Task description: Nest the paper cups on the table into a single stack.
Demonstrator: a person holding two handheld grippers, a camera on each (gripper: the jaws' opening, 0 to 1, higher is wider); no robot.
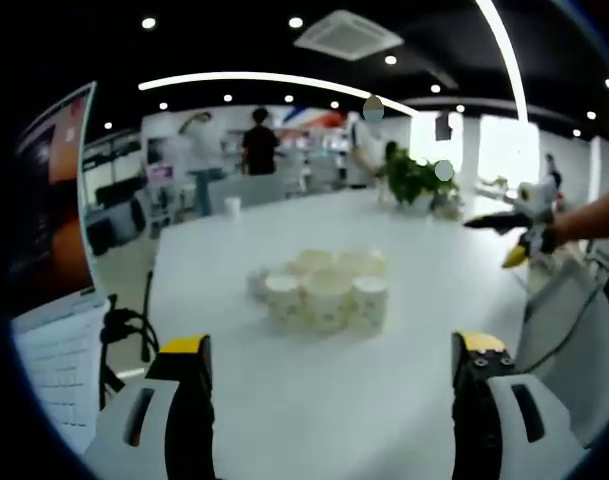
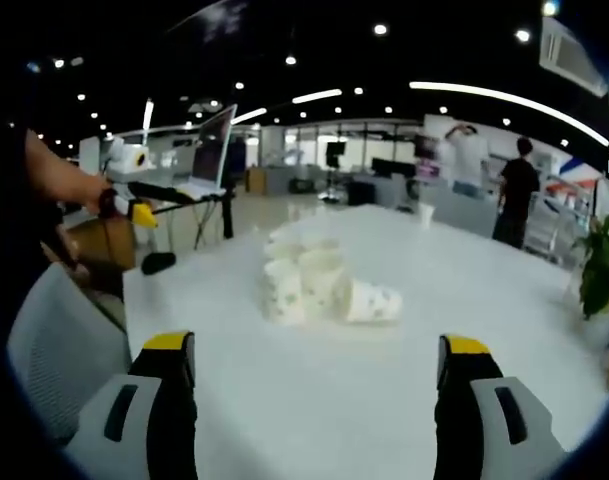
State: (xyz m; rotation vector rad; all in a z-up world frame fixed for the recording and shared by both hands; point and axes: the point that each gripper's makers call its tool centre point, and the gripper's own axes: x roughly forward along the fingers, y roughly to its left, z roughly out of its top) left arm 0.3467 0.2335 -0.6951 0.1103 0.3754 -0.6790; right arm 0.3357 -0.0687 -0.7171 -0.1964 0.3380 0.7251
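Paper cups (image 1: 324, 290) clustered on white table (image 1: 384, 400) — open office | both hand-held grippers spread — empty

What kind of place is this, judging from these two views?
Probably an open-plan office or showroom. A large white table holds the paper cups, a laptop stands on a stand, and ceiling spotlights, distant desks and standing people fill the background.

Big open office ahead of the tools, dark ceiling (image 1: 234, 40) dotted with spotlights, curved light strip (image 1: 274, 80) sweeping overhead, air-conditioning vent (image 1: 347, 35) up top, white table (image 1: 314, 400) stretching forward, potted plant (image 1: 414, 180) far right, laptop (image 2: 209, 150) off left, people (image 1: 259, 145) standing beyond.
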